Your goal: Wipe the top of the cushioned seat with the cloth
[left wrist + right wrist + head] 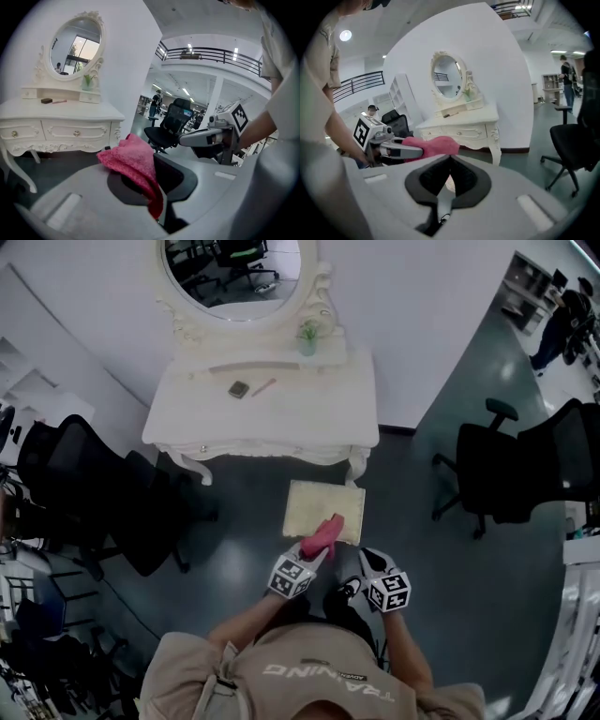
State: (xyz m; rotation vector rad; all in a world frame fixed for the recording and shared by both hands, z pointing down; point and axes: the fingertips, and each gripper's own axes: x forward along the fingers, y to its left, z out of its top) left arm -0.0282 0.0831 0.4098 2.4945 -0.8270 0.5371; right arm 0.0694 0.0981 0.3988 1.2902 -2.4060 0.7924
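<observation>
Left claw [315,556] around pink cloth [133,158]

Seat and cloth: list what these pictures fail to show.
Seat: near edge hidden by cloth and left gripper, head view.
Cloth-seat contact: too small in head view; out of sight in both gripper views.
Table items: too small to identify.

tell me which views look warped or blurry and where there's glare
Head view: wide-angle bend at the edges, dim overall, soft sheen on the floor, the cushioned seat clear. Left gripper view: strong fisheye, black corners, the pink cloth sharp, far background washed bright. Right gripper view: same fisheye ring, a ceiling lamp flares at upper left.
</observation>
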